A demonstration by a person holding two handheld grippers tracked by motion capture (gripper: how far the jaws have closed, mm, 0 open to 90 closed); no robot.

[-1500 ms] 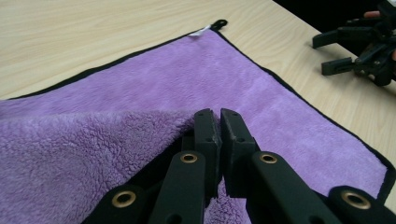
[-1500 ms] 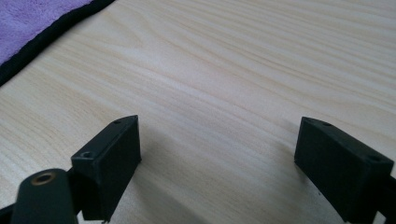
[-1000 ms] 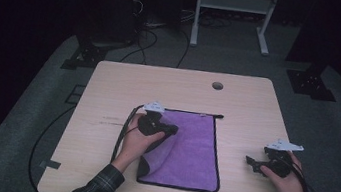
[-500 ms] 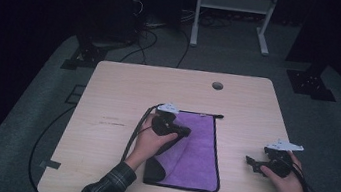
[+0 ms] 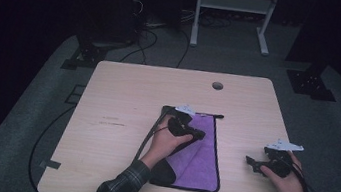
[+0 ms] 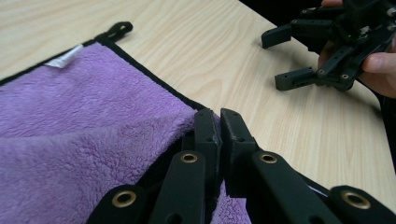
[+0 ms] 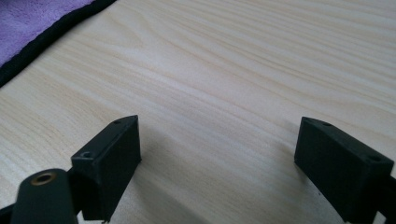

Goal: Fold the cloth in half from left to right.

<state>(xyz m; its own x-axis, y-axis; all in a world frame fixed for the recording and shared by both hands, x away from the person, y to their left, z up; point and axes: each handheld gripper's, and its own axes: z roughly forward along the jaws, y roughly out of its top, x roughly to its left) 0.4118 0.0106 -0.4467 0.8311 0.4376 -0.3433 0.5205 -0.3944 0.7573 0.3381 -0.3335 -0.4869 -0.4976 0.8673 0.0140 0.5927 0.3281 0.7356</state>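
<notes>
A purple cloth (image 5: 204, 157) with black edging lies on the wooden table (image 5: 122, 99), its left part lifted and folded over toward the right. My left gripper (image 5: 198, 134) hovers over the cloth's middle, shut on its black edge. In the left gripper view the jaws (image 6: 219, 114) pinch that edge, with purple pile (image 6: 84, 116) spread to the left. My right gripper (image 5: 251, 164) rests on bare wood right of the cloth, open and holding nothing. The right gripper view has its fingers (image 7: 217, 140) wide apart over the wood, with the cloth's border (image 7: 32, 14) at top left.
A round hole (image 5: 217, 86) sits in the table near its far edge. The cloth has a black hanging loop (image 6: 114, 31) and a white label (image 6: 65, 58) at its far corner. Cables trail off the table's left side. The table's right edge lies close to my right hand.
My left gripper has travelled right across the cloth, dragging the held edge over so the cloth folds onto itself. The right gripper has stayed put.
</notes>
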